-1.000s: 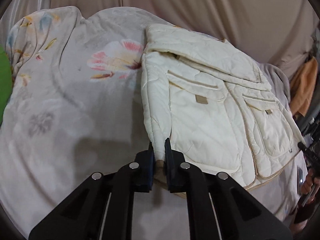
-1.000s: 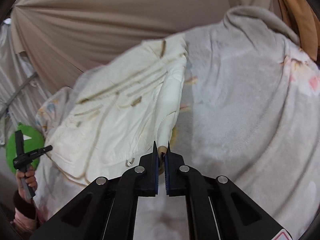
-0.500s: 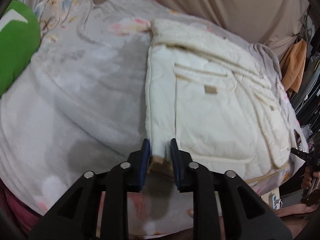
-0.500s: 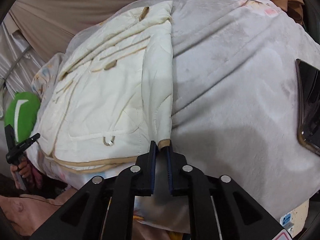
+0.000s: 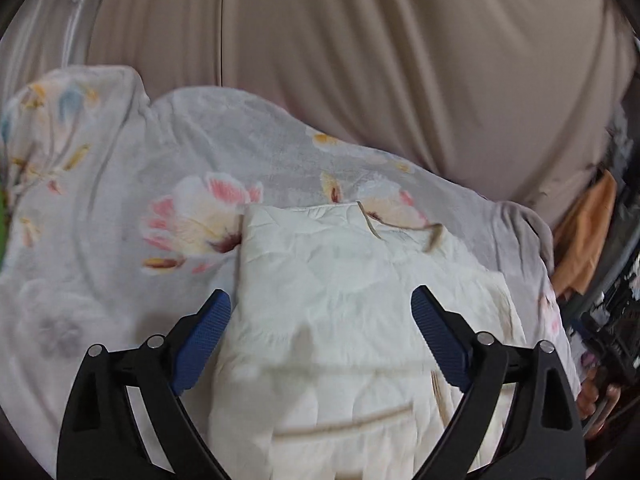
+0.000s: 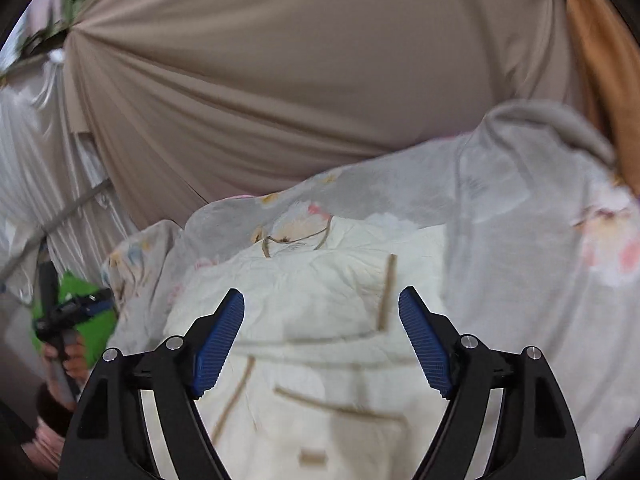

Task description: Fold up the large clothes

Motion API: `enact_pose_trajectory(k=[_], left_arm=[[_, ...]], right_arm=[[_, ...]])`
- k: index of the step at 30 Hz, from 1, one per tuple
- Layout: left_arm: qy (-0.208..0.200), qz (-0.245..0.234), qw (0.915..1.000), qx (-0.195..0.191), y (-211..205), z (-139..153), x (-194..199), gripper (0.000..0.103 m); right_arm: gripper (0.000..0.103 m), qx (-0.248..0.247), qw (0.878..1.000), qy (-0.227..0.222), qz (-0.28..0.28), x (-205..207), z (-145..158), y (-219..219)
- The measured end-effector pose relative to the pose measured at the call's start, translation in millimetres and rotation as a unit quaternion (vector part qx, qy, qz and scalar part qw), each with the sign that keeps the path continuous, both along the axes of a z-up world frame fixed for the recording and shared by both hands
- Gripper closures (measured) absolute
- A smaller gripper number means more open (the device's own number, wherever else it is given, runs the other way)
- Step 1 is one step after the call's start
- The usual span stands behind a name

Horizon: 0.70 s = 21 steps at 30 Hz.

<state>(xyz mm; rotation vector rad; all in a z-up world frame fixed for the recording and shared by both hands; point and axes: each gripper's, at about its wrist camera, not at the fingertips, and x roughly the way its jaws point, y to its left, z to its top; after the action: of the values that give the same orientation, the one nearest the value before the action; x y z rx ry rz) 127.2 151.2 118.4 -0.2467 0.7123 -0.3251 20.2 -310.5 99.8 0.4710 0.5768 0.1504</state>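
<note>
The cream quilted jacket (image 5: 352, 320) lies folded on the floral blanket (image 5: 120, 200) just ahead of and beneath both tongs. Left tongs (image 5: 320, 340) and right tongs (image 6: 320, 332) gape apart, holding nothing — next, press the fold flat, edges squared.

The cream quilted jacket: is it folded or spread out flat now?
Folded. The cream quilted jacket lies doubled on the floral blanket, its trimmed hem on top at the far edge. Both hand-held grippers are open.
</note>
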Motion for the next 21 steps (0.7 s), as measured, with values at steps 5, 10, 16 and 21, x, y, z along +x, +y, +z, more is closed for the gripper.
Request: enact_pose_trajectory(k=[5, 10, 16, 21], left_arm=[[0.030, 0.033, 0.9984, 0.034, -30.7, -39.4, 78.6, 0.022], [0.075, 0.056, 0.9910, 0.096, -37.4, -83.3, 122.3, 0.060], [0.061, 0.097, 0.9789, 0.169, -25.6, -113.5, 125.0, 0.065], [0.059, 0.094, 0.9780, 0.177, -25.3, -120.7, 124.3, 0.065]], right_arm=[[0.025, 0.049, 0.991, 0.113, -0.055, 107.2, -72.1, -12.2], [0.094, 0.026, 0.989, 0.146, 0.005, 136.4, -85.7, 21.8], [0.097, -0.069, 0.994, -0.062, 0.051, 75.2, -8.9, 64.2], [0.099, -0.063, 0.986, 0.152, 0.006, 132.4, -117.5, 31.6]])
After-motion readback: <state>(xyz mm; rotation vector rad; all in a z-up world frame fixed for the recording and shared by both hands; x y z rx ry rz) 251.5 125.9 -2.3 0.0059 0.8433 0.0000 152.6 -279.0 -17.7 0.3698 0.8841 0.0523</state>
